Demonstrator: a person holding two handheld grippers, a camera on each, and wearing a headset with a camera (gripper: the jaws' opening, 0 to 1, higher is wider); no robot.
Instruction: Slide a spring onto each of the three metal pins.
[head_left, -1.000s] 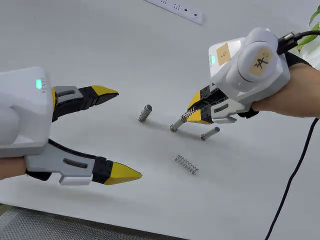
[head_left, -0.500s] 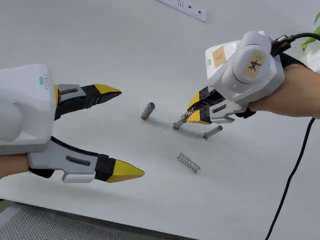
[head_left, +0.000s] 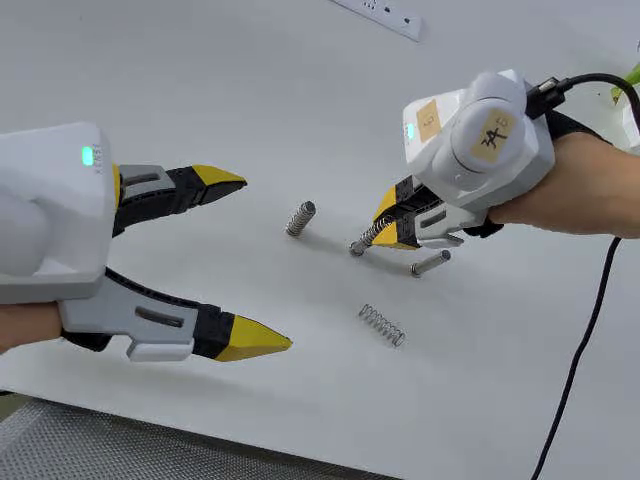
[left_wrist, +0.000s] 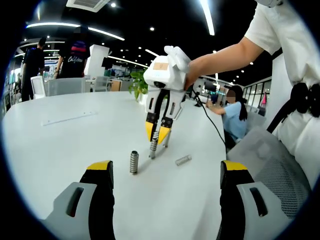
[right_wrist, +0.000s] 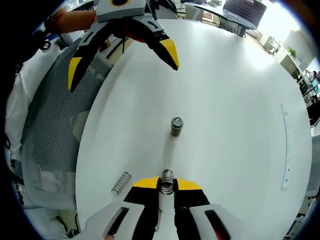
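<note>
We see the right gripper (right_wrist: 167, 187) rising from the bottom of the view. Its yellow-tipped jaws are closed on the gripped spring (right_wrist: 167, 176), whose coil faces us end-on between the tips. Ahead of the tips, well in from every edge of the tabletop (right_wrist: 235, 90), the sprung pin (right_wrist: 176, 126) stands upright with a coil around its shaft. The loose spring (right_wrist: 120, 183) lies flat near the tabletop edge that borders the mesh chair (right_wrist: 55, 130), apart from both other parts. Beyond the sprung pin we see the left gripper (right_wrist: 122, 61), jaws spread wide: one tip is past that same edge, the other above the tabletop.
</note>
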